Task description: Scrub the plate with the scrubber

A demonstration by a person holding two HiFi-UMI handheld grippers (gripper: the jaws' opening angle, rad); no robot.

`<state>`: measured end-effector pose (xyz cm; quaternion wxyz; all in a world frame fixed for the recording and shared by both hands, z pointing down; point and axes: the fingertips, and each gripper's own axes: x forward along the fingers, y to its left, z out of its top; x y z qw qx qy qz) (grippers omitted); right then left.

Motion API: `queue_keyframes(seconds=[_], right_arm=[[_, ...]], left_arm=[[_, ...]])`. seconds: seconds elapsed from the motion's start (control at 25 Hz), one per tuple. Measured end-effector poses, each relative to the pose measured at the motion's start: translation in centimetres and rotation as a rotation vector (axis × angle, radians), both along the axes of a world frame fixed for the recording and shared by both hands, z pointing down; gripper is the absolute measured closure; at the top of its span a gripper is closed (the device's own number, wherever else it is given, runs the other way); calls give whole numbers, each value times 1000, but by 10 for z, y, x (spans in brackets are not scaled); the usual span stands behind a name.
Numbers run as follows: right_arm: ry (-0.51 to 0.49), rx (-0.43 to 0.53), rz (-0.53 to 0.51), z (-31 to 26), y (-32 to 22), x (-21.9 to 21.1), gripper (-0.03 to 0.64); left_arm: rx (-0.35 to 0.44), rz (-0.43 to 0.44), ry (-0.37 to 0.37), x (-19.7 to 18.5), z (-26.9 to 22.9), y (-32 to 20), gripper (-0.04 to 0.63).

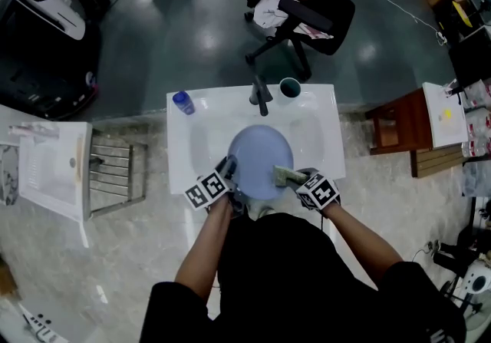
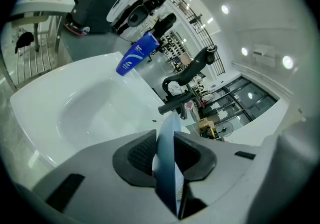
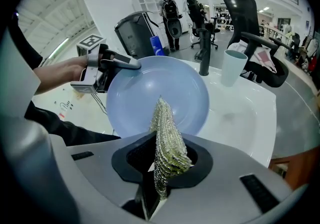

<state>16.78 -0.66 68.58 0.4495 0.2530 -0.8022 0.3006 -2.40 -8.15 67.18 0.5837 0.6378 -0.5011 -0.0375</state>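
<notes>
Evidently mid-scrub: over the near edge of the white sink [image 1: 328, 107], the left gripper [image 2: 167, 154] clamps the pale-blue plate [image 1: 261, 146] by its rim. The right gripper [image 3: 160, 162] is closed tight on the green mesh scrubber [image 3: 164, 133] at the plate's right side. Next, likely, firm strokes across its face.

Both bare forearms reach forward from the body to the near edge of the washbasin [image 1: 181, 159], elbows spread; the left gripper [image 1: 229, 170] angles inward and slightly down, its jaws clamped on the rim of the plate [image 1: 261, 148], a pad on each face; the right gripper [image 1: 295, 178] tips steeply down and inward, its jaws closed on the scrubber [image 1: 282, 174], which juts past the tips
</notes>
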Motion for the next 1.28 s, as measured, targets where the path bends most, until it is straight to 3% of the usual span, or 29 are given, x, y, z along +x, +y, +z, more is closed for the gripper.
queue_keyframes(seconds=[0.72, 1.0, 1.28], right_arm=[[-154, -97, 18, -10, 15, -57, 560], [-255, -160, 93, -17, 14, -88, 560], [-278, -163, 63, -25, 4, -118, 560]], left_arm=[[-13, -45, 22, -19, 2, 8, 518], [-31, -85, 48, -26, 7, 11, 517], [-46, -77, 42, -30, 4, 10, 514]])
